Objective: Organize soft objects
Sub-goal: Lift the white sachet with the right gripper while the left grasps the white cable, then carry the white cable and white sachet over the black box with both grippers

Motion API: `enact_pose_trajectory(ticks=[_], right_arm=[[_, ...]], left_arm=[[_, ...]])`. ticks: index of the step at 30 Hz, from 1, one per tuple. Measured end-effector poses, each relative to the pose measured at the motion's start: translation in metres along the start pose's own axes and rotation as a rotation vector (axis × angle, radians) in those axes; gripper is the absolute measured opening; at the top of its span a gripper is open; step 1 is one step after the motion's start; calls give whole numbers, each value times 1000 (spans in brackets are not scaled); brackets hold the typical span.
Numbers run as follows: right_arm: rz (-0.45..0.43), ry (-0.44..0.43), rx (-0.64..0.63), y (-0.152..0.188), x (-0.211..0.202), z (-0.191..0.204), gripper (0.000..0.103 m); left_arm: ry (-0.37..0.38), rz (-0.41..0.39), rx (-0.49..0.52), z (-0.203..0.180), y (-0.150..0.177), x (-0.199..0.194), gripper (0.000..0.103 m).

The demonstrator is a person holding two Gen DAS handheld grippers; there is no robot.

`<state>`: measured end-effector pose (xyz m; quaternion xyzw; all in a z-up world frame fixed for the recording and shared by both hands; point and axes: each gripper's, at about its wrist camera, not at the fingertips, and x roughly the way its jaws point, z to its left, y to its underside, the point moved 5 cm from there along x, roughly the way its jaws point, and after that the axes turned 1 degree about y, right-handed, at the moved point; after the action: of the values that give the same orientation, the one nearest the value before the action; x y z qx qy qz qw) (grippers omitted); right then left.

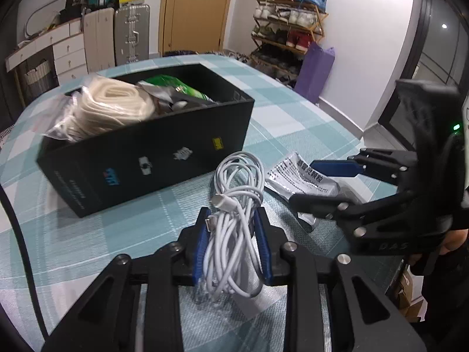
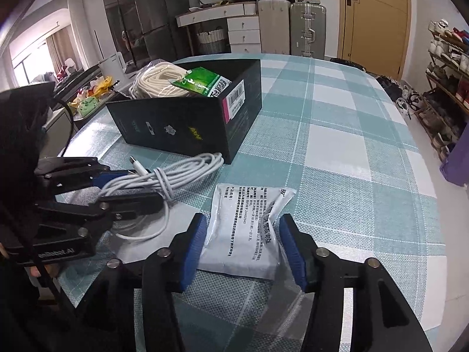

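Gripping a bundled white charging cable [image 1: 234, 228], the left gripper [image 1: 233, 220] has its blue pads pressed against both sides of the coil, which rests on a table covered in a teal-and-white checked cloth [image 2: 337, 146]. To its right, the right gripper [image 2: 241, 231] stands with its fingers apart around a flat silver-white foil packet [image 2: 246, 228] printed with black text; the left pad sits just beside the packet's edge, the right pad a little clear of it, so nothing is clamped there. Behind both lies an open black box [image 1: 152, 152] already holding a coil of cream rope [image 1: 108, 108] and a green packet [image 1: 176, 88] — the likely destination. The main risk looks to be the cable: its loops are loose and one plug end [image 1: 218, 201] sticks out free, so a lift could let strands slip out of the pads, trail across the cloth or catch on the box wall. The packet is thin and lies flat, so fingers closing on it may only buckle it or slide over it instead of taking hold. The two grippers also work close together — a sideways move by either could knock the other.
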<state>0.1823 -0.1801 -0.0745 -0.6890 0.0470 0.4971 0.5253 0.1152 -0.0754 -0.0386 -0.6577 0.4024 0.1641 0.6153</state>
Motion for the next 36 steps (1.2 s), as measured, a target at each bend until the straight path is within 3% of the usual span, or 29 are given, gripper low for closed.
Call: enact_pose_trajectory(ticks=[4, 8, 9, 13, 19, 36], right_arm=[[22, 11, -19, 0, 7, 8, 65], [33, 72, -25, -2, 12, 11, 65], [34, 78, -20, -3, 12, 10, 64], [27, 81, -33, -3, 9, 12, 42], [9, 58, -41, -2, 5, 12, 32], [-151, -20, -23, -27, -40, 24, 31]], left_arm=[[-15, -26, -13, 8, 0, -13, 25], [-21, -41, -24, 13, 2, -19, 23], [-24, -45, -25, 14, 2, -20, 23], [-30, -54, -35, 16, 4, -24, 23], [-46, -87, -43, 20, 2, -40, 23], [-92, -222, -85, 40, -14, -88, 23]])
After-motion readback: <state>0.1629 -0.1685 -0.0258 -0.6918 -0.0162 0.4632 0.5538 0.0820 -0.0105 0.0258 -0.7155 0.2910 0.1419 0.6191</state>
